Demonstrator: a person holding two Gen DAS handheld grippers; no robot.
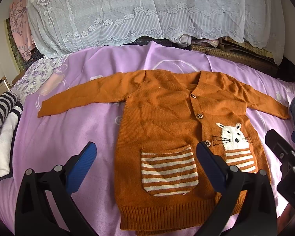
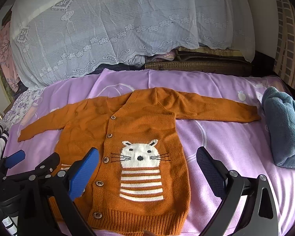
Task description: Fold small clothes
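An orange knit cardigan [image 1: 159, 118] lies flat and face up on the purple sheet [image 1: 100, 118], both sleeves spread out sideways. It has wooden buttons, a white cat face and striped pockets; it also shows in the right wrist view [image 2: 139, 129]. My left gripper [image 1: 147, 153] is open and empty, hovering over the cardigan's lower left half near the striped pocket [image 1: 169, 169]. My right gripper [image 2: 147, 157] is open and empty, hovering over the lower right half by the cat face [image 2: 140, 154]. The left gripper also shows at the left edge of the right wrist view [image 2: 32, 160].
Black-and-white striped folded clothes [image 1: 2, 118] lie at the left edge of the bed. A blue-grey fleece bundle [image 2: 285, 127] lies at the right, beside the right sleeve cuff. A lace-covered pile [image 1: 127, 13] stands along the far side.
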